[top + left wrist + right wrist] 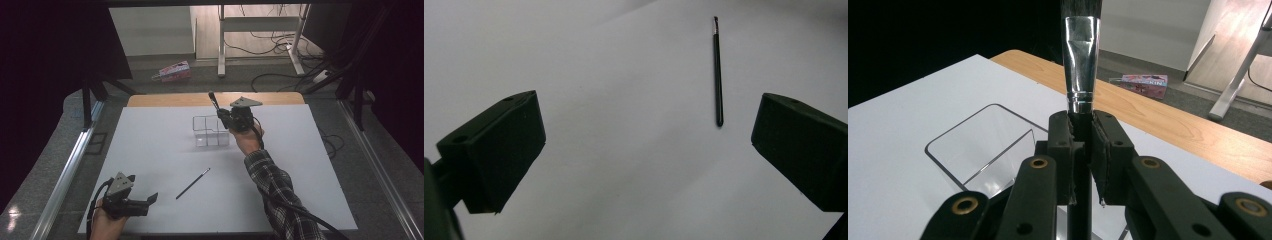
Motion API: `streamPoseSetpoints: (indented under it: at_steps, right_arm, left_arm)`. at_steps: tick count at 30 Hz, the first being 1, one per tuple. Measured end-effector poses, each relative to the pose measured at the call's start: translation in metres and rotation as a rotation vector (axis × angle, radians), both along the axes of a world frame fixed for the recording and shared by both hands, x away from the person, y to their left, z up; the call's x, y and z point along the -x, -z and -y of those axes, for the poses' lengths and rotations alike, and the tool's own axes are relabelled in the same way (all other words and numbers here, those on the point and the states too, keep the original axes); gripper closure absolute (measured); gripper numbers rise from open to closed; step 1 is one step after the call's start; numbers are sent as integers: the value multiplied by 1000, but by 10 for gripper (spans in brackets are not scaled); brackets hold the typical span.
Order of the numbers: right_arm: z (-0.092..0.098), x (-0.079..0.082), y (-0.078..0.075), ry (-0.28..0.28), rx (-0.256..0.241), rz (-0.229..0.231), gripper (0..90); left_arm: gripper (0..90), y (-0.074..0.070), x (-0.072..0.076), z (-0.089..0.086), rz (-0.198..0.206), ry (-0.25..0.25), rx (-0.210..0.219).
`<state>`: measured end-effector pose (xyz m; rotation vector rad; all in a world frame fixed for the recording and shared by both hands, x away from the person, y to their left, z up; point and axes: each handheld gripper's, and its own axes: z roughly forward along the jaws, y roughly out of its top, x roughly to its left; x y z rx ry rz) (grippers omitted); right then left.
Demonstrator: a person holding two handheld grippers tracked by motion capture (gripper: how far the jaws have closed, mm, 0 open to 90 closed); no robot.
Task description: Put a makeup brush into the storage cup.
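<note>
My right gripper is held above the clear acrylic organizer, shut on the black handle of a makeup brush that stands upright. In the right gripper view the jaws clamp the handle just below the silver ferrule of the makeup brush, and the clear organizer sits below and to the left. A thin black liner brush lies alone on the white board. My left gripper rests near the front left corner, open and holding nothing. Beyond its spread jaws lies the thin brush.
The white board covers a wooden table whose far edge shows. A pink package lies on the floor beyond, beside white desk legs and cables. Metal rails run along both sides.
</note>
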<state>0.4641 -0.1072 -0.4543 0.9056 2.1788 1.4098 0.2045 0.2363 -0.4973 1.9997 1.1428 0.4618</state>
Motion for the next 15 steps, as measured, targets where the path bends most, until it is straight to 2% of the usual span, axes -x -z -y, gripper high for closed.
streamPoseSetpoints:
  at_steps: [15]
  right_arm:
    - [0, 3, 14, -9, 16, -22, 786]
  left_arm:
    - [14, 0, 0, 0, 0, -1, -1]
